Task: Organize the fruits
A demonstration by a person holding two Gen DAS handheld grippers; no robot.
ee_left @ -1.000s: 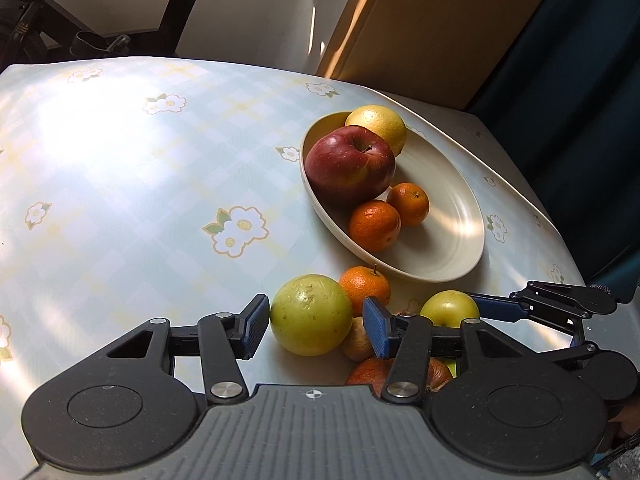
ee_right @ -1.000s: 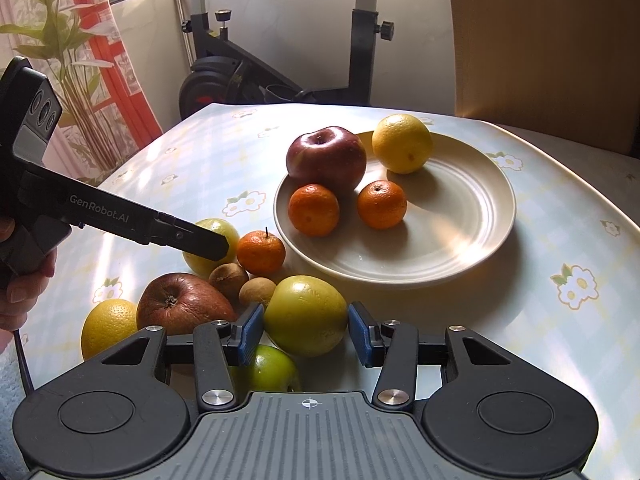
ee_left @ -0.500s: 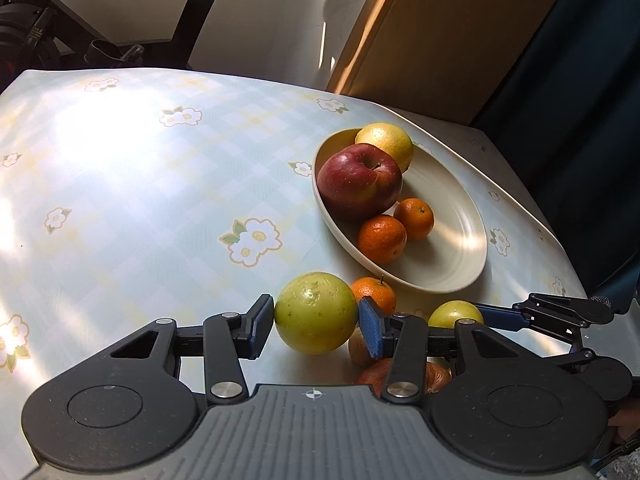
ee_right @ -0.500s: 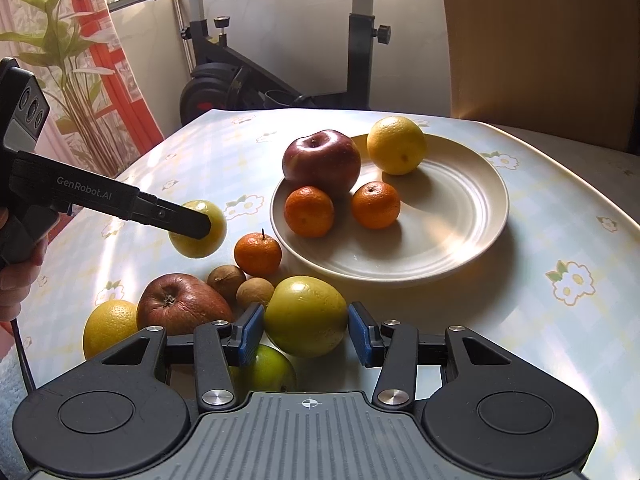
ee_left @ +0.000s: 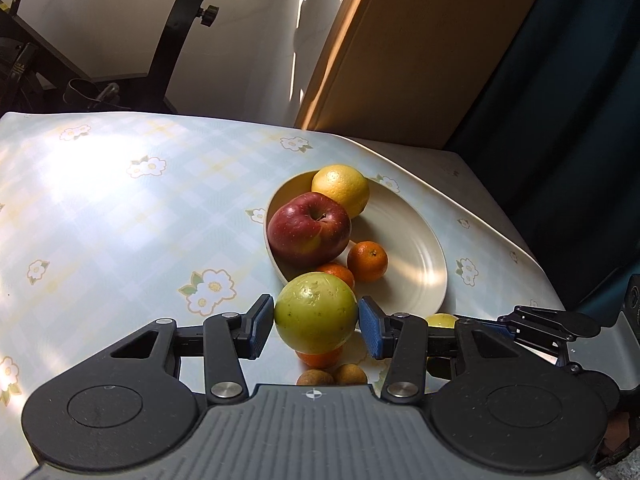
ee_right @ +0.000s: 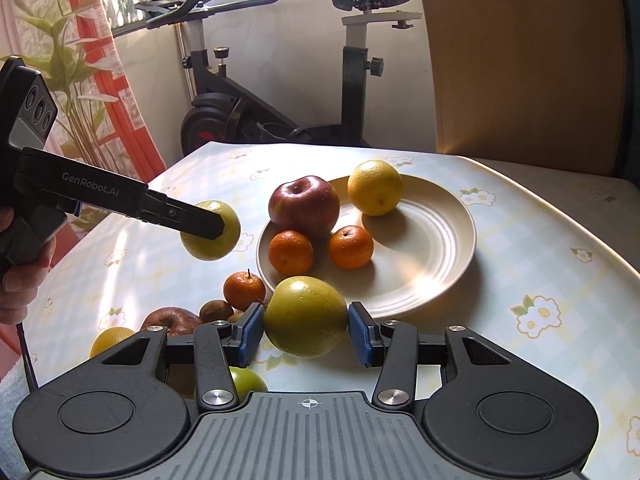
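My left gripper is shut on a green apple and holds it in the air near the cream plate's near rim; it also shows in the right wrist view. My right gripper is shut on a second green apple, lifted just off the table in front of the plate. The plate holds a red apple, a lemon and two mandarins.
On the table left of the plate lie a mandarin, small brown fruits, a dark red apple, a yellow fruit and a green fruit. An exercise bike stands behind the table.
Both grippers have lifted their green apples off the table. The left one has risen higher and moved toward the plate.
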